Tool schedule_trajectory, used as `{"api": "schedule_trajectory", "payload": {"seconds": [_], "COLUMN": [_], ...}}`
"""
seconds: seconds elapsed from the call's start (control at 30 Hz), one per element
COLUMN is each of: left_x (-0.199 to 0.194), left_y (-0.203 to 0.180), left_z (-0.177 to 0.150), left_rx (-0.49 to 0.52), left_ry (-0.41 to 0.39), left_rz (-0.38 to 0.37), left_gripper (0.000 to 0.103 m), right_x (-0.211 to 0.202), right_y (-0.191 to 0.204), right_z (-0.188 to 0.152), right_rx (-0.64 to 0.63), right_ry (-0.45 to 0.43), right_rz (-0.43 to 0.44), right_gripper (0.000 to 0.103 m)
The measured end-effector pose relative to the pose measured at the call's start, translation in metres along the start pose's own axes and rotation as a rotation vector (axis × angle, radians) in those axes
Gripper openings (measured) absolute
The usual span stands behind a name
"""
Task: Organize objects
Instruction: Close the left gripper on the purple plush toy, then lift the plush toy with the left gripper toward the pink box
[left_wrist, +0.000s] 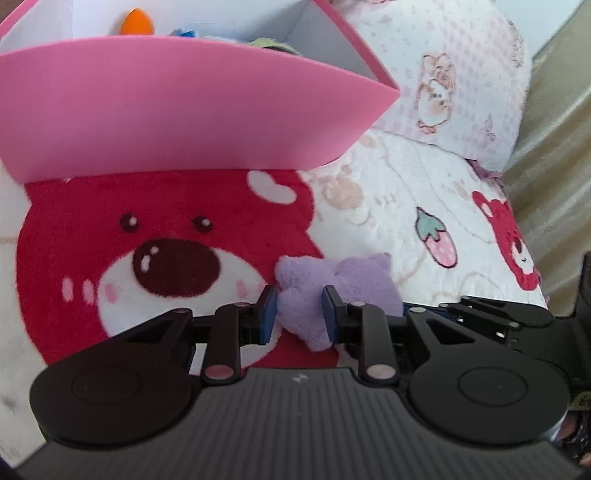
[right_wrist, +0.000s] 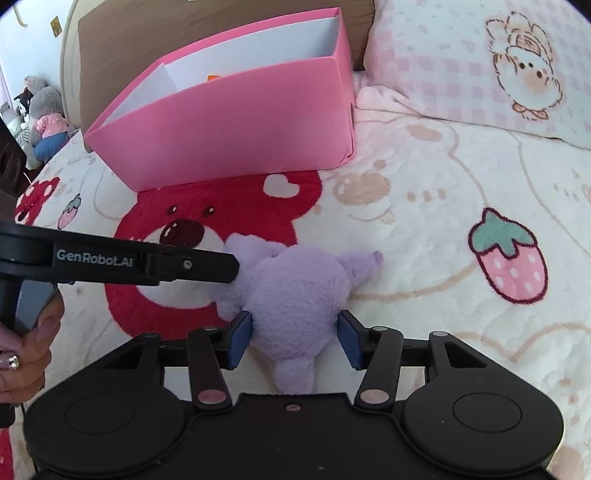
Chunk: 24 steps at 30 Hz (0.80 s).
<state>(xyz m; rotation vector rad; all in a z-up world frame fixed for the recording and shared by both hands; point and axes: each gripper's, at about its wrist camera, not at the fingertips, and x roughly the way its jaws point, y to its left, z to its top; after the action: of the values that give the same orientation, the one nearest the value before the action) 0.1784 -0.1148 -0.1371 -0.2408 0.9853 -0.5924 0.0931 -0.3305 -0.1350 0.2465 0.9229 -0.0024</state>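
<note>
Two hand-held grippers clamp one purple plush toy (right_wrist: 295, 291) on the bed.

We have the left hand-held gripper (left_wrist: 300, 314) clenched on a limb of the toy and the right hand-held gripper (right_wrist: 295, 338) with its pads against the body, seemingly so the floppy plush lifts without sagging. The pink box (right_wrist: 236, 122) stands just beyond on the blanket (right_wrist: 424, 236), open-topped, probably its destination.
</note>
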Motion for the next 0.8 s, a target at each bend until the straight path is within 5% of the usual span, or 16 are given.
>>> {"api": "schedule_trajectory", "payload": {"seconds": [0.4,0.5,0.8], "left_x": [-0.003,-0.012,-0.045], "left_y": [-0.011,-0.019,-0.022], "left_z": [-0.018,-0.017,-0.019], "left_rx": [0.015,0.079,0.060], "left_ry": [0.012,-0.008,0.018], "left_rz": [0.001,0.000,0.005], "left_gripper": [0.025,0.025,0.026], "right_x": [0.009,-0.002,-0.030], "right_y": [0.025,0.024,0.048], "right_z": [-0.009,-0.008,-0.013], "right_rx": [-0.110,-0.073,-0.170], "right_ry": [0.016,-0.009,-0.055], "right_rz": [-0.119,-0.105,-0.099], "right_gripper": [0.057,0.056,0.055]}}
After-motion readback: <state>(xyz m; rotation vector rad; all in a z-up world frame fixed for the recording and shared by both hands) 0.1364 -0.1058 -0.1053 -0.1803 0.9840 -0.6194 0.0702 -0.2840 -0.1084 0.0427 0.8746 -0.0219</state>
